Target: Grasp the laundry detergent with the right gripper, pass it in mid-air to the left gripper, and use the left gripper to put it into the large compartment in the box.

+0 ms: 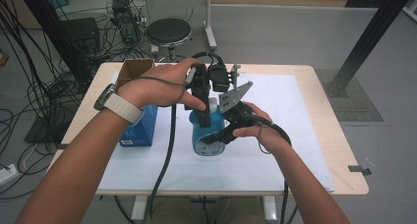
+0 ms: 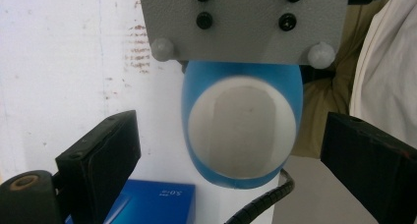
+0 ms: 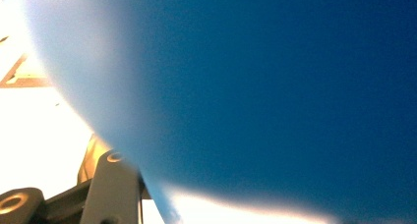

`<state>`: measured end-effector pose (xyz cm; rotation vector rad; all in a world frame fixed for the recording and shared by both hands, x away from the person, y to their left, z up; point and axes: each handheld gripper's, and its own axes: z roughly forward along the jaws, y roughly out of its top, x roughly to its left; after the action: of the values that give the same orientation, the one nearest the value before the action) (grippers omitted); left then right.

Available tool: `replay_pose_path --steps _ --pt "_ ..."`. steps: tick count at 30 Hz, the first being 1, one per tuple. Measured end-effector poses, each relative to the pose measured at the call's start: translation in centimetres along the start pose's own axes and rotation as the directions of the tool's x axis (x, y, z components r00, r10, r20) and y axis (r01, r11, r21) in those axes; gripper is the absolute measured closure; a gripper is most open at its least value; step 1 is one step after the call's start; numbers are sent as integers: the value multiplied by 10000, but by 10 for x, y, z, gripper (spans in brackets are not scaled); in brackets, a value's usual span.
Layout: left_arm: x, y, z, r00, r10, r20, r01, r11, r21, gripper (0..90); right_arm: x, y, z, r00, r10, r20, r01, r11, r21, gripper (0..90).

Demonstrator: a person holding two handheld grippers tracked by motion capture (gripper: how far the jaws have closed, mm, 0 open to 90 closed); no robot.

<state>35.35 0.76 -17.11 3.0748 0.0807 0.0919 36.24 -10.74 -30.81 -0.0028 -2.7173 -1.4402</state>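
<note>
- Looking down at the table (image 1: 339,150), where is the blue bottle (image 1: 207,130)?

- It stands up on the white sheet (image 1: 275,135), about in the middle of the table, a bit nearer the front edge than the back one. A blue box (image 1: 140,128) sits just beside it, toward the left edge. A brown cardboard box (image 1: 133,69) is at the back left corner.

- What is the right gripper (image 1: 231,128) doing?

- It comes at the bottle from the right side, low on its body. Its fingers are clamped tight on the bottle. In the right gripper view the blue bottle wall (image 3: 275,86) is pressed up so close that it looks all blurry.

- And the left gripper (image 1: 204,94)?

- It sits above the bottle, at the bottle's top. The left hand (image 1: 157,89) holds it from the back left side.

- Are its fingers (image 2: 101,160) on the bottle?

- No. In the left gripper view they stand wide apart, let go, with nothing pinched. The bottle (image 2: 241,130) shows between them, farther off, with its white label facing the camera. One finger is off to each side of it, and neither one touches it.

- What is the grey thing over the bottle there?

- That is the grey plate (image 2: 241,22) on top of the right gripper.
</note>
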Motion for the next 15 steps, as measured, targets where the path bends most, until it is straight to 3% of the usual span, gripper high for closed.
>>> replay_pose_path --steps 15 --pt "0 0 2 10000 -25 4 25 10000 -2 86 0 1 1 10000 -20 -36 20 10000 43 432"
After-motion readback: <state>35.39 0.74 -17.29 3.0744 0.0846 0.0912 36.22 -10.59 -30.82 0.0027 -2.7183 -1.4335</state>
